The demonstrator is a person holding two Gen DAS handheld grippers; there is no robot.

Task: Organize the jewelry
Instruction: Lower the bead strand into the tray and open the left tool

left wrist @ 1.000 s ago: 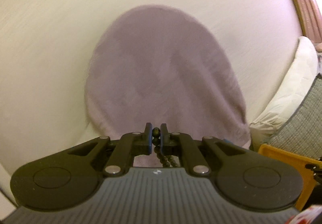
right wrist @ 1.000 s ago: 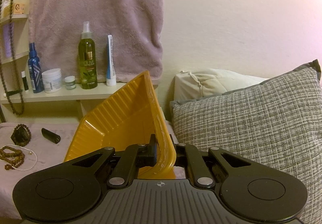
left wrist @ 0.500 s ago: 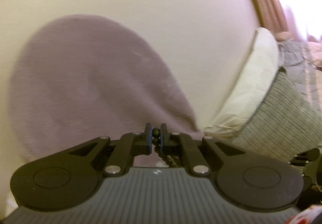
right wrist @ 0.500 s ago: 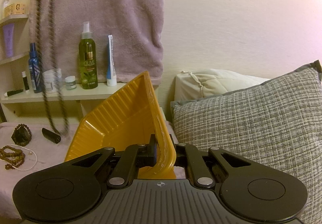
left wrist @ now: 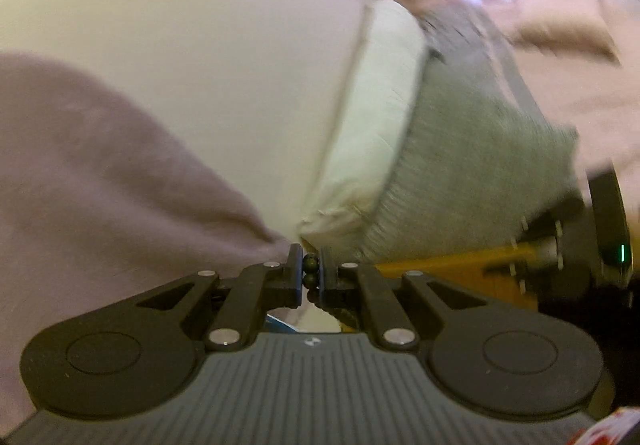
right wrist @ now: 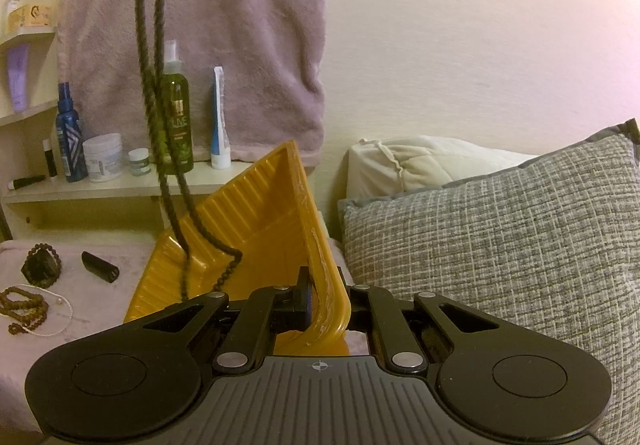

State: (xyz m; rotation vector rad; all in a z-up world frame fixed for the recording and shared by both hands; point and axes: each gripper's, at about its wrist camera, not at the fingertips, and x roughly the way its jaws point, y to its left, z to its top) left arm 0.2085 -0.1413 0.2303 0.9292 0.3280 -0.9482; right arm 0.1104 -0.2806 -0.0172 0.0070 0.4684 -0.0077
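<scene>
My left gripper point(left wrist: 310, 272) is shut on a dark beaded necklace point(left wrist: 310, 265), held high. In the right wrist view the necklace point(right wrist: 154, 85) hangs as a long loop and its lower end lies in the yellow tray point(right wrist: 256, 229). My right gripper point(right wrist: 326, 303) is shut on the tray's rim and holds it tilted. The tray also shows in the left wrist view point(left wrist: 452, 269). On the mauve cloth point(right wrist: 100, 297) at left lie a brown bead necklace point(right wrist: 24, 305), a dark bracelet point(right wrist: 42, 265) and a black tube point(right wrist: 100, 266).
A shelf point(right wrist: 100, 185) at the back holds bottles, jars and a tube under a hanging mauve towel point(right wrist: 220, 25). A grey woven pillow point(right wrist: 500, 245) and a cream pillow point(right wrist: 412, 165) lie on the right, close to the tray.
The left gripper has swung right with the necklace. The hanging loop moved from the far left of the right wrist view to over the tray, and its end now rests inside. The tray stayed put.
</scene>
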